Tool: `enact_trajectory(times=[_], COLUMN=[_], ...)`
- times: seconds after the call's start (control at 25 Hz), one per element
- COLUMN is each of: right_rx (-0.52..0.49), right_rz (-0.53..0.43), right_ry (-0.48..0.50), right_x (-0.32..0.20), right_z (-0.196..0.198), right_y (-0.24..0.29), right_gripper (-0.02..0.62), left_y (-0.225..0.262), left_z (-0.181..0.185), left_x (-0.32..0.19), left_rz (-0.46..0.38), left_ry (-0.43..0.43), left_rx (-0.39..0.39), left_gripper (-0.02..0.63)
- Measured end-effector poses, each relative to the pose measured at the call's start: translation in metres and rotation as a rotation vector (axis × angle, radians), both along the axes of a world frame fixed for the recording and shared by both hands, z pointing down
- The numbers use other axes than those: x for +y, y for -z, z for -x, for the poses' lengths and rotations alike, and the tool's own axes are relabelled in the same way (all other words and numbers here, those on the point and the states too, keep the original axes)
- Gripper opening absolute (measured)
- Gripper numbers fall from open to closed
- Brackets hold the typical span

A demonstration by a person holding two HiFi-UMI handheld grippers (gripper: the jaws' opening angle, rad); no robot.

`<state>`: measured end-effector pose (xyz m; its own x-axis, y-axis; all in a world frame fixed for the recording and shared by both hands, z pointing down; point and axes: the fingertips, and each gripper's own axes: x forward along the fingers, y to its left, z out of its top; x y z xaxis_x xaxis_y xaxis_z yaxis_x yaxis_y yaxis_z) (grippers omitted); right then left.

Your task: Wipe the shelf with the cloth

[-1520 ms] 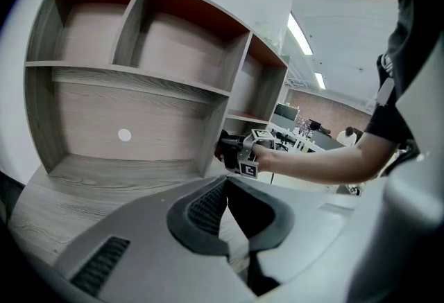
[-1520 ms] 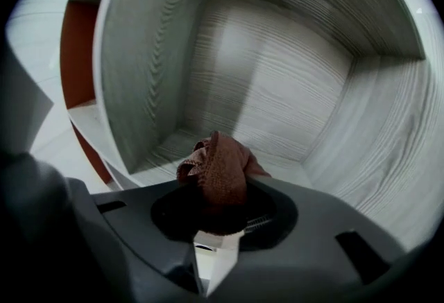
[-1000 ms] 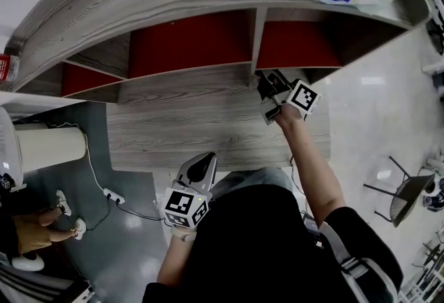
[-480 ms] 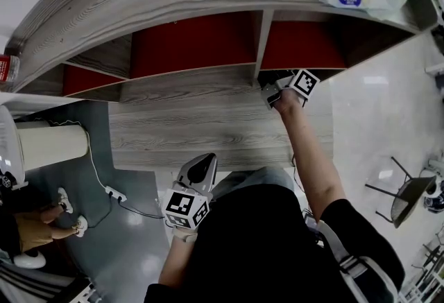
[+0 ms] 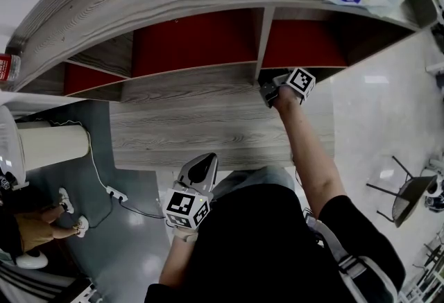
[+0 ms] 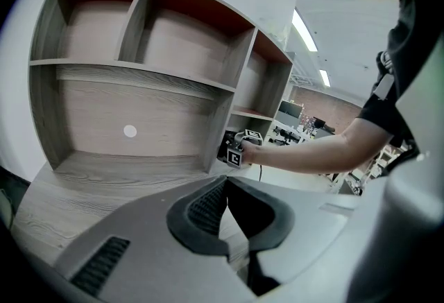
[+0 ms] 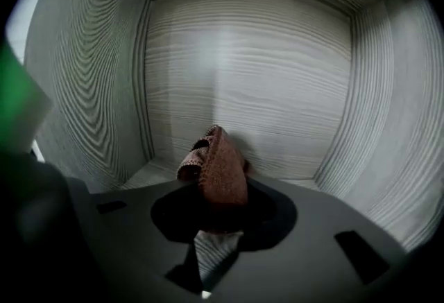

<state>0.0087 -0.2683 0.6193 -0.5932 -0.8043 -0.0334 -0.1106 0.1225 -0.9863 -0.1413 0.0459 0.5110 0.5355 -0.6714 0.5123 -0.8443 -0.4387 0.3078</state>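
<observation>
Now | right gripper (image 7: 220, 192) jaws pinching cloth (image 7: 219, 161) | left gripper (image 6: 227, 185) jaws together, empty

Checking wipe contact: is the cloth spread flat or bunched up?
Bunched: the cloth stands in a folded wad, pinched in the right gripper.

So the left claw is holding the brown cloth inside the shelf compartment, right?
Not quite. It is the right claw that is holding the brown cloth inside the shelf compartment, as the right gripper view shows. The left claw holds nothing.
</observation>
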Motion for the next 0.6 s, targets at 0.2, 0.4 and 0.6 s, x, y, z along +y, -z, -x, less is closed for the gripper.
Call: enact_trajectory(times=[0.2, 0.4, 0.6], right_rx=[0.113, 0.216, 0.225], right_rz=[0.044, 0.168, 0.213], right_ry=[0.038, 0.080, 0.079], right_x=[0.007, 0.033, 0.053], right_z=[0.003, 0.003, 0.002], right_y=[-0.023, -0.073, -0.088], right_gripper=[0.084, 0.077, 0.078], left_y=[0.001, 0.000, -0.001], left_z=[-0.001, -0.001, 0.001], left_x=[0.002, 0.005, 0.006], left_rz=[-0.002, 0.001, 0.003], left_ry=[-0.003, -0.004, 0.010], left_rx=[0.001, -0.001, -0.005], left_gripper=[0.008, 0.008, 0.009])
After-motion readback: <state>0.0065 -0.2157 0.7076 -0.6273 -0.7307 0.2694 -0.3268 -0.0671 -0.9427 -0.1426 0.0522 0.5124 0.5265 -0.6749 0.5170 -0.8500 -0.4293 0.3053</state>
